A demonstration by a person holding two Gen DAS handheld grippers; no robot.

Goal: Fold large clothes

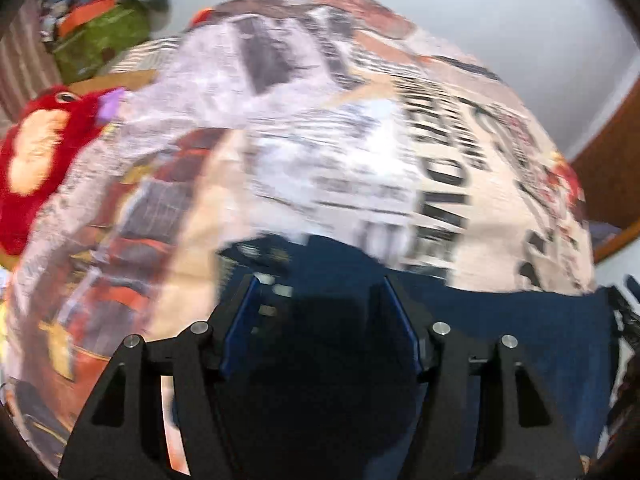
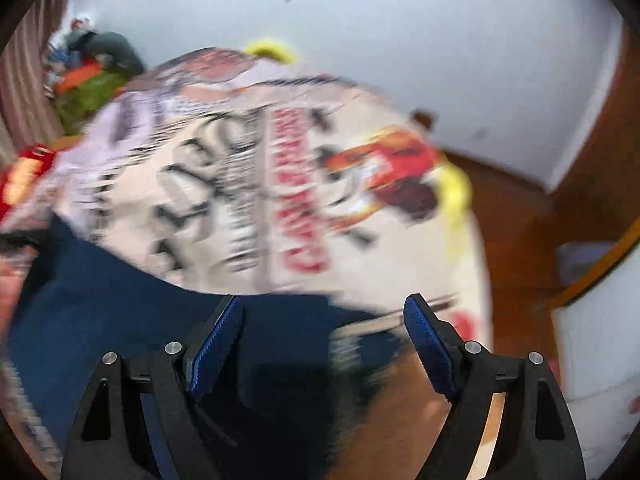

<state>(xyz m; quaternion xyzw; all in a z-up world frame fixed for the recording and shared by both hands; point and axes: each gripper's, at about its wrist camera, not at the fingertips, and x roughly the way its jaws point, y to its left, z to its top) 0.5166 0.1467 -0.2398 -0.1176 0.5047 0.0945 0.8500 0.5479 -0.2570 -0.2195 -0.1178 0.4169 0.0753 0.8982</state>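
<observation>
A dark navy garment point(image 1: 500, 340) lies on a bed covered by a printed sheet point(image 1: 304, 152) with letters and red figures. In the left wrist view my left gripper point(image 1: 320, 284) is open, its blue-padded fingers point(image 1: 240, 320) spread over the garment's edge. In the right wrist view the navy garment point(image 2: 100, 300) fills the lower left. My right gripper point(image 2: 324, 304) is open above the garment's right edge, nothing between its fingers point(image 2: 428, 340). Both views are blurred by motion.
A red plush toy point(image 1: 36, 160) lies at the bed's left. A green bag with piled clothes point(image 1: 100, 36) stands at the far left corner. A wooden door and floor point(image 2: 540, 200) are on the right. A pale wall is behind.
</observation>
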